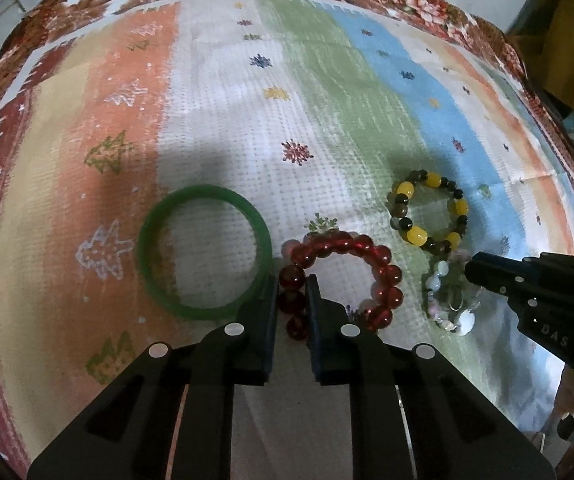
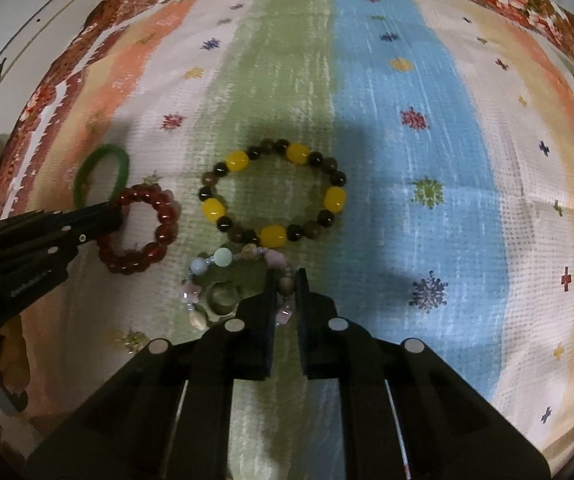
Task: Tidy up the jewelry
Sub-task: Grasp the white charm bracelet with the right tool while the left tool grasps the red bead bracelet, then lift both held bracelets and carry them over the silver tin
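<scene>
Several bracelets lie on a striped cloth. My left gripper [image 1: 292, 286] is shut on the red bead bracelet [image 1: 383, 268], gripping its left side; it also shows in the right wrist view [image 2: 159, 216]. A green bangle [image 1: 203, 256] lies just left of it, flat on the cloth. My right gripper [image 2: 285, 278] is shut on the pastel charm bracelet [image 2: 223, 258], gripping its right side; this bracelet also shows in the left wrist view [image 1: 443, 280]. The yellow and dark bead bracelet [image 2: 273, 192] lies flat just beyond it.
The striped cloth [image 2: 387, 120] with small snowflake prints covers the surface, over a floral sheet [image 1: 427, 4]. The green bangle [image 2: 103, 172] shows at the left of the right wrist view. A hand holds the other gripper at each view's edge.
</scene>
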`<move>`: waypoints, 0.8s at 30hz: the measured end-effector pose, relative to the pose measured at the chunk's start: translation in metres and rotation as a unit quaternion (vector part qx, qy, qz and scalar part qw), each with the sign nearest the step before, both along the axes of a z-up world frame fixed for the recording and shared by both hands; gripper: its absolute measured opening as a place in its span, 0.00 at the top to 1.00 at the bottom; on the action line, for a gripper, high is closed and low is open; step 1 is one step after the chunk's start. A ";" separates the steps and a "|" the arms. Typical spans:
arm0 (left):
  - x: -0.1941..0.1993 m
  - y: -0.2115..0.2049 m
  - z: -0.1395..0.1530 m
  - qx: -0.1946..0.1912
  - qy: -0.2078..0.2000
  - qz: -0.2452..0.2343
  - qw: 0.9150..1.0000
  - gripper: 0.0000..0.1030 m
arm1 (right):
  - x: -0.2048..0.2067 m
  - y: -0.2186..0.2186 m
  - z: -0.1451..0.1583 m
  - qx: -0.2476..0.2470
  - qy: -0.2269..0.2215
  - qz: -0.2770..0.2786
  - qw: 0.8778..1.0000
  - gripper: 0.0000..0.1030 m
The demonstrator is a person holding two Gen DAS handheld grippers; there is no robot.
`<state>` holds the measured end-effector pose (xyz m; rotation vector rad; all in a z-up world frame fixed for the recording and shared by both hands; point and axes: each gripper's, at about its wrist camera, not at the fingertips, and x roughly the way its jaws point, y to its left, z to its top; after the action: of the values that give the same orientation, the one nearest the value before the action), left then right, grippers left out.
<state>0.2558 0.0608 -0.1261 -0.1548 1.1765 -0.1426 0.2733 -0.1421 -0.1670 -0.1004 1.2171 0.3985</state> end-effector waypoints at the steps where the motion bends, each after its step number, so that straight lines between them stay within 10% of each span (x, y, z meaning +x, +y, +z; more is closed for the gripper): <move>1: -0.001 0.001 0.002 -0.003 -0.003 0.003 1.000 0.88 | -0.002 0.000 0.004 0.004 -0.003 0.002 1.000 0.90; 24: -0.049 -0.011 0.060 -0.032 -0.056 0.004 0.998 0.88 | -0.046 0.019 0.060 0.038 -0.050 0.054 0.997 0.90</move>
<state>0.2067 0.0494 -0.0663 -0.2055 1.0597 -0.1796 0.2268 -0.1228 -0.1074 -0.1189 1.0994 0.5280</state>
